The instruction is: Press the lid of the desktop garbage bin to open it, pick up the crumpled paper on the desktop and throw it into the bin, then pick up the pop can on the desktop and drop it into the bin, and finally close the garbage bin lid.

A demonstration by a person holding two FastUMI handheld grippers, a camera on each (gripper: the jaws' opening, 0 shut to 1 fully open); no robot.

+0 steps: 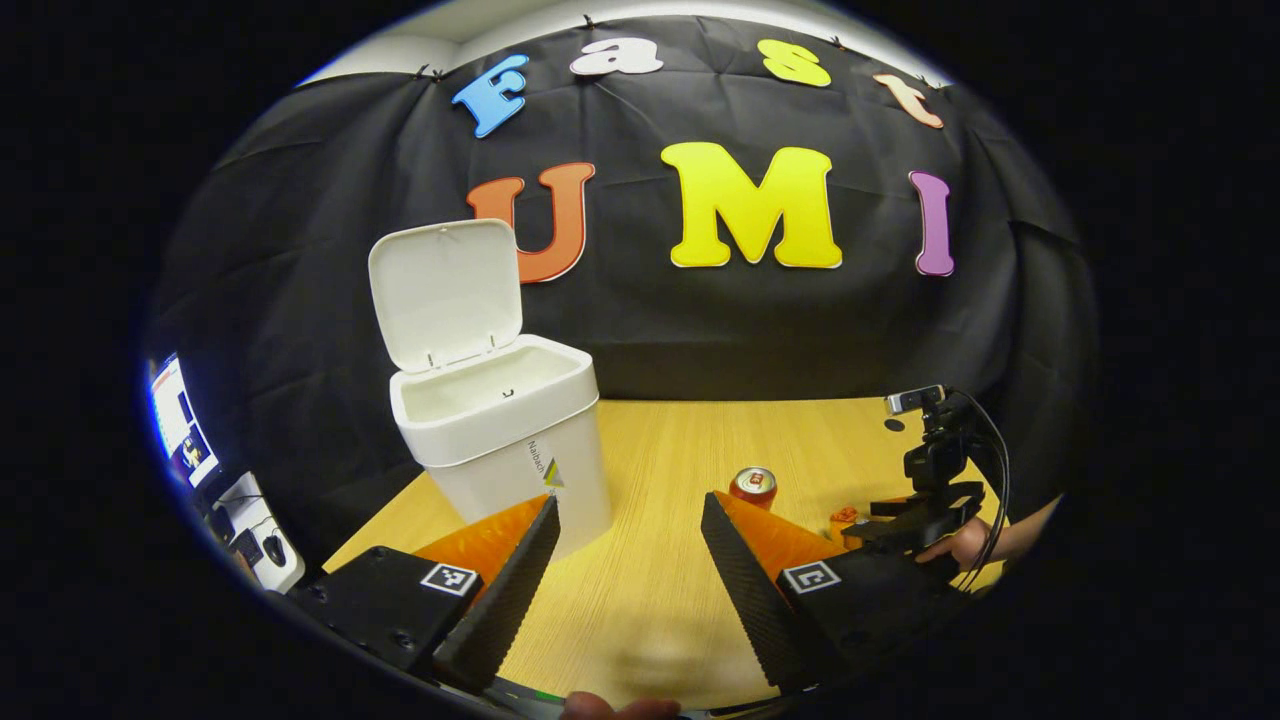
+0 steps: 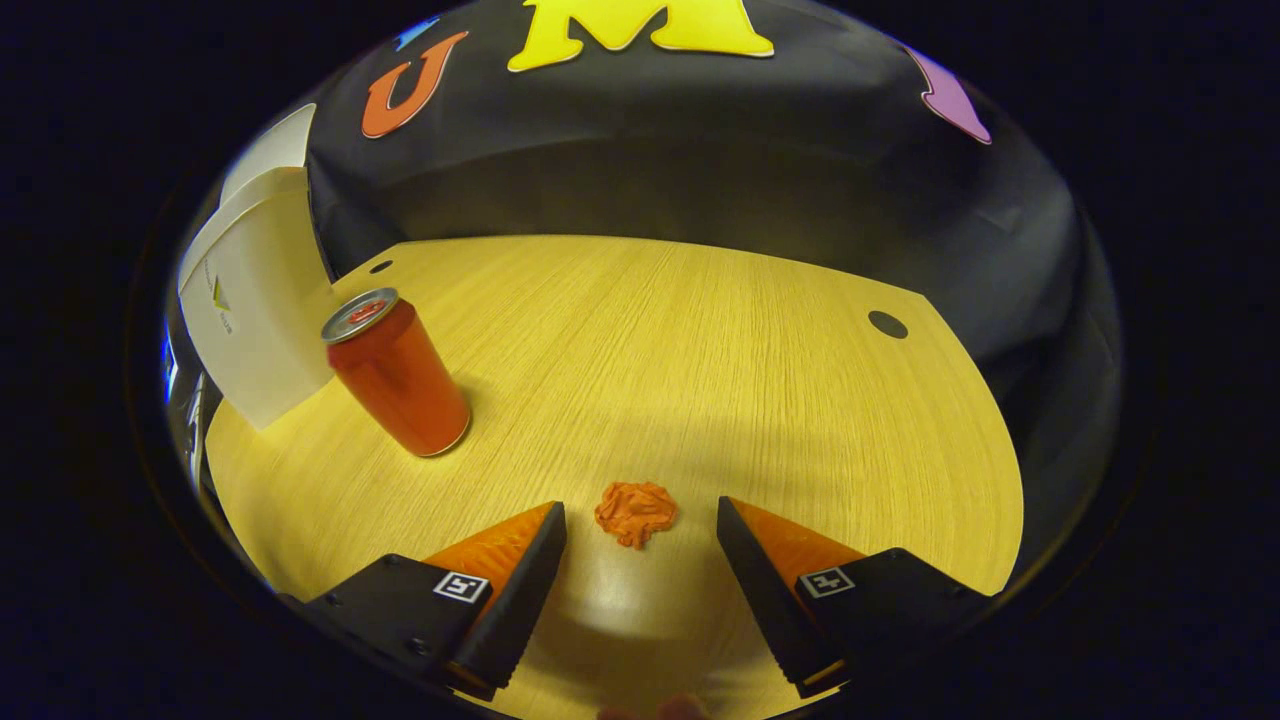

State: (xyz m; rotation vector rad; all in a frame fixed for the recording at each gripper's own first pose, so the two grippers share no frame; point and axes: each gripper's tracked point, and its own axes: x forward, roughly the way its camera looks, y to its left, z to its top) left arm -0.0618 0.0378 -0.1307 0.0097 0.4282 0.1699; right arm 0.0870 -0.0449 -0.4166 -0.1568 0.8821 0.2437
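A: The crumpled orange paper ball (image 2: 635,513) lies on the yellow wood counter (image 2: 700,340), just ahead between the right tongs (image 2: 640,520), spread wide.

B: Lower squarely, then pinch. Left tongs (image 1: 628,510) gape empty; white plastic bin (image 1: 500,420) lid's up.

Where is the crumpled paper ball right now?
In the right gripper view, the crumpled paper lies on the table, between the open right gripper's fingertips, right of the pop can.

The bin (image 1: 505,440) looks like smooth white plastic with a soft matt shine, and its lid (image 1: 447,292) the same. The table (image 2: 650,360) is light wood with fine grain, a little glossy. The can (image 2: 397,372) is shiny metal. The paper (image 2: 636,512) is crumpled and rough. The wall (image 1: 700,320) is matt cloth with creases.
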